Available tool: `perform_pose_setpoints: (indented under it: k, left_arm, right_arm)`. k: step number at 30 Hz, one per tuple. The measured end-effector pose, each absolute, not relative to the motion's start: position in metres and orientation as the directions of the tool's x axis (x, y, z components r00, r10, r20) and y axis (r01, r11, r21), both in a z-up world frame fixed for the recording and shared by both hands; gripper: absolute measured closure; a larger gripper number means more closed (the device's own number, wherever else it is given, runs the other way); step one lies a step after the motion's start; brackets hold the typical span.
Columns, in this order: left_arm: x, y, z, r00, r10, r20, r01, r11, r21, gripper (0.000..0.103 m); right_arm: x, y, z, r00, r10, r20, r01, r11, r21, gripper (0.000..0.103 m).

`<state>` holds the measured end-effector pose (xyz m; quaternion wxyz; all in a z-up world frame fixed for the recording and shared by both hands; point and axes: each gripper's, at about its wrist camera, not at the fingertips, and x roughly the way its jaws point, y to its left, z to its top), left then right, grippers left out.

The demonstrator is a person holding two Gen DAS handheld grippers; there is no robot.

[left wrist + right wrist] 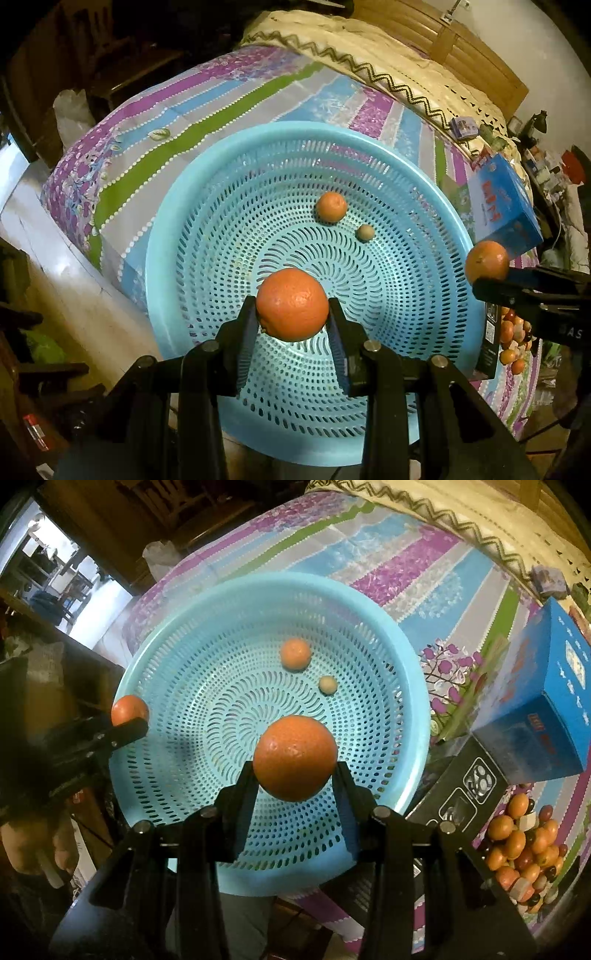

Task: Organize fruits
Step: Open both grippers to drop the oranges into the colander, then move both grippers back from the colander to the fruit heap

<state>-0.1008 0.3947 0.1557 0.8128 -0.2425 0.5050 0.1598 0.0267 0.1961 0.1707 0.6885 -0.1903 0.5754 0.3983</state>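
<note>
A large blue perforated basket (177, 266) (406, 664) sits on a striped cloth. Inside it lie a small orange (331, 207) (295, 654) and a small pale round fruit (365, 233) (327, 685). My left gripper (292, 321) is shut on an orange (291, 303) above the basket's middle; that orange also shows in the right wrist view (129, 709). My right gripper (295, 775) is shut on another orange (294, 757), held over the basket; that orange shows at the basket's right rim in the left wrist view (487, 261).
A blue box (502, 206) (546, 701) and a black box (461, 794) stand right of the basket. A pile of oranges and small dark fruits (524, 849) (513, 343) lies beyond the black box. The striped cloth (184, 122) covers the table.
</note>
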Motion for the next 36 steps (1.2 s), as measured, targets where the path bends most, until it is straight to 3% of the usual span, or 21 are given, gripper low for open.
perform_pose_setpoints:
  k: [19,22,26,36]
  left_arm:
    - [-0.089,0.393,0.141,0.415,-0.023,-0.909,-0.501,0.829,-0.250,0.065]
    - [-0.088,0.392,0.136,0.409,-0.032,-0.912,-0.501,0.827,-0.254,0.053]
    - [-0.085,0.389,0.132,0.410,-0.037,-0.911,-0.498,0.828,-0.257,0.047]
    - [-0.082,0.392,0.127,0.414,-0.025,-0.910,-0.517,0.816,-0.258,0.043]
  right_arm:
    - [0.031,0.197,0.164,0.005,0.331,-0.944,-0.772,0.601,0.207,0.059]
    - [0.032,0.197,0.165,0.005,0.338,-0.941,-0.774,0.597,0.210,0.059]
    - [0.033,0.197,0.165,0.010,0.343,-0.939,-0.778,0.593,0.208,0.054]
    - [0.034,0.194,0.166,0.022,0.362,-0.932,-0.783,0.586,0.209,0.045]
